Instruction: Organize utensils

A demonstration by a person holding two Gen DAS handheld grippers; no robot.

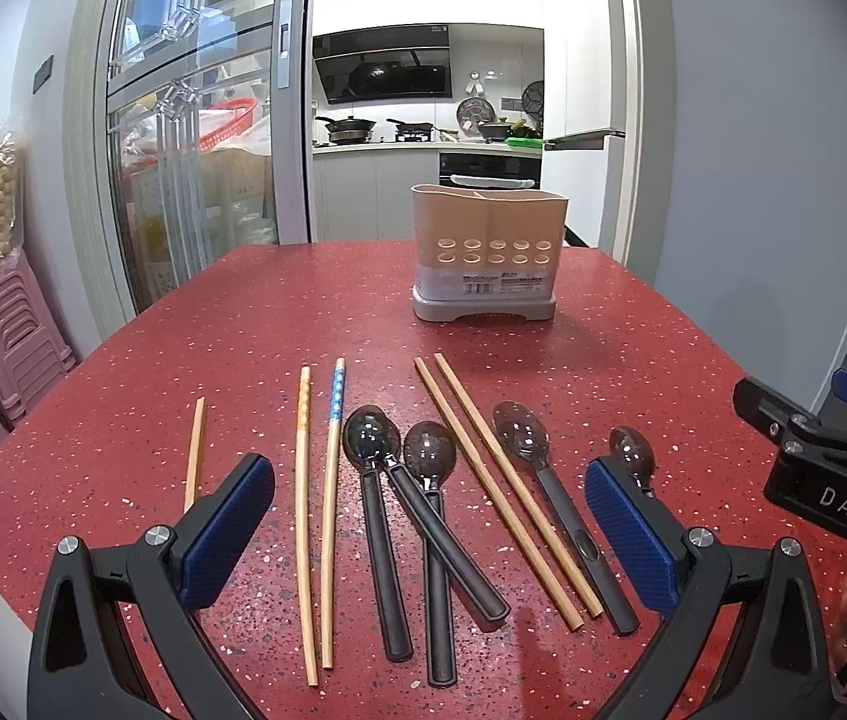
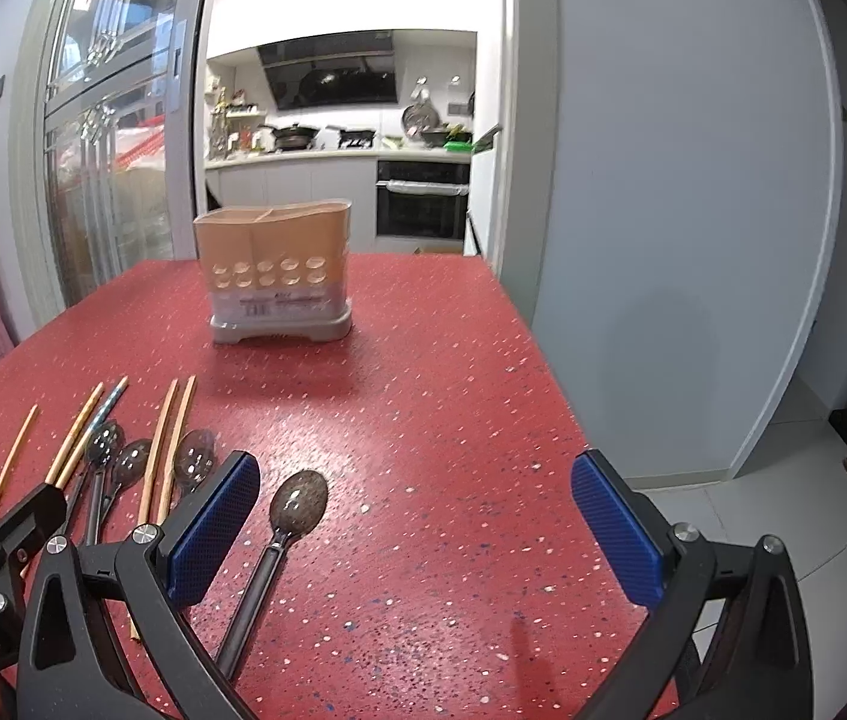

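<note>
A beige utensil holder (image 1: 488, 249) (image 2: 276, 273) with two compartments and a grey base stands at the far middle of the red table (image 1: 243, 324). In front of it lie several wooden chopsticks (image 1: 489, 474) and several dark spoons (image 1: 387, 516) in a loose row. My left gripper (image 1: 429, 531) is open above the near ends of the spoons, holding nothing. My right gripper (image 2: 414, 531) is open over the table; the rightmost spoon (image 2: 297, 504) lies just inside its left finger. In the left wrist view that spoon (image 1: 633, 450) is partly hidden behind my right finger.
The right gripper's body (image 1: 825, 462) shows at the right edge of the left view. Pink stools (image 1: 9, 336) are stacked left of the table. A grey wall (image 2: 681, 240) and tiled floor (image 2: 783, 516) lie beyond the table's right edge. A kitchen doorway is behind.
</note>
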